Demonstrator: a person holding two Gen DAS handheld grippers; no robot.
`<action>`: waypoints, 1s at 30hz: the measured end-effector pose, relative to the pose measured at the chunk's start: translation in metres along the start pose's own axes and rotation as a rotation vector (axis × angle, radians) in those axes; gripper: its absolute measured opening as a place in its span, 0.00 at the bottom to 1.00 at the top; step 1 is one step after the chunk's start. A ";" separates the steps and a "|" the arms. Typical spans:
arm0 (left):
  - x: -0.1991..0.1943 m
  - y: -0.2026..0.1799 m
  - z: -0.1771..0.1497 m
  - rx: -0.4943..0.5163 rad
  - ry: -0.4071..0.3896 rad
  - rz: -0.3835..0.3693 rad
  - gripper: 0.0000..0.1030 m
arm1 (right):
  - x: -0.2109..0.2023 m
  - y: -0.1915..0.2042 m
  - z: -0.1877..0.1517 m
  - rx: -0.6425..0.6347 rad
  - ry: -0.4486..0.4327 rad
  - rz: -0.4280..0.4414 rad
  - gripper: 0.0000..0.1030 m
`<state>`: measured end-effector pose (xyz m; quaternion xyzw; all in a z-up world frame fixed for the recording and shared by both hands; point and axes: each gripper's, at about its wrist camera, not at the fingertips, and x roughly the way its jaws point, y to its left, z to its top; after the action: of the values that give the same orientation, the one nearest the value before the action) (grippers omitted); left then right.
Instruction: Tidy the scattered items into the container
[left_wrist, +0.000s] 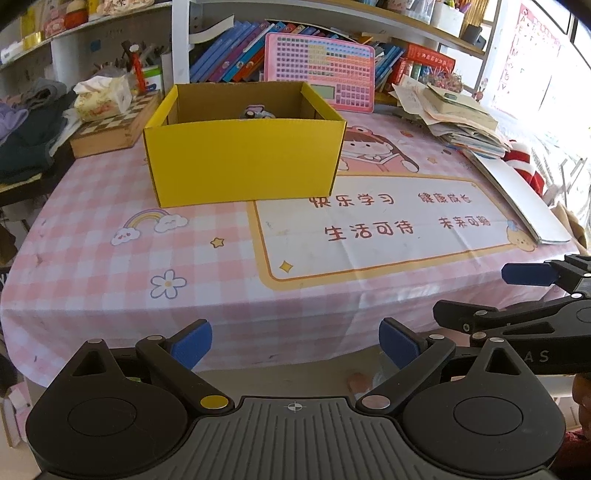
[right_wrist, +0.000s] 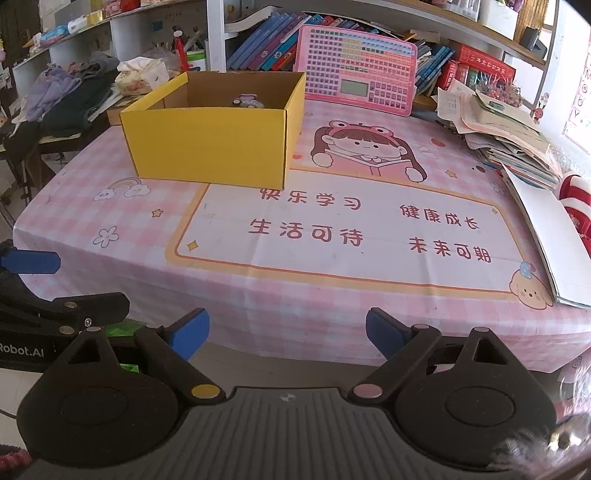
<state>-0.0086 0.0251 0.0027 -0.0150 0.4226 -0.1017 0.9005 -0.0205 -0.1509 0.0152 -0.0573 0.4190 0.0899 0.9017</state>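
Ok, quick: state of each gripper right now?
Left gripper: open, holding nothing.
Right gripper: open, holding nothing.

A table (right_wrist: 295, 302) is carrying a pink checked cloth (right_wrist: 85, 192) that is hanging over its near edge. A yellow cardboard box (right_wrist: 210, 147) is sitting open on the cloth toward the far left corner, with a small item (right_wrist: 246, 101), perhaps a toy, lying inside. A pink keyboard-style learning pad (right_wrist: 356, 70) is leaning upright along the far edge, just beside the box. A messy stack of papers and books (right_wrist: 509, 136) is piling up at the far right corner, and a white board (right_wrist: 554, 236) is lying along the right edge. A wooden chessboard (left_wrist: 114, 127) is resting at the left edge, carrying a tissue pack (left_wrist: 101, 98).
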 end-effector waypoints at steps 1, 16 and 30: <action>0.000 0.000 0.000 0.000 -0.002 -0.001 0.96 | 0.000 0.000 0.001 -0.001 -0.001 0.000 0.89; -0.002 0.001 0.002 -0.019 -0.010 -0.009 0.96 | 0.000 0.000 0.001 -0.011 -0.003 0.005 0.90; 0.002 0.001 0.002 -0.015 -0.001 -0.007 0.96 | 0.000 -0.001 0.001 -0.007 -0.004 0.001 0.90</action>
<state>-0.0058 0.0255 0.0029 -0.0232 0.4226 -0.1016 0.9003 -0.0196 -0.1517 0.0155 -0.0598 0.4171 0.0921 0.9022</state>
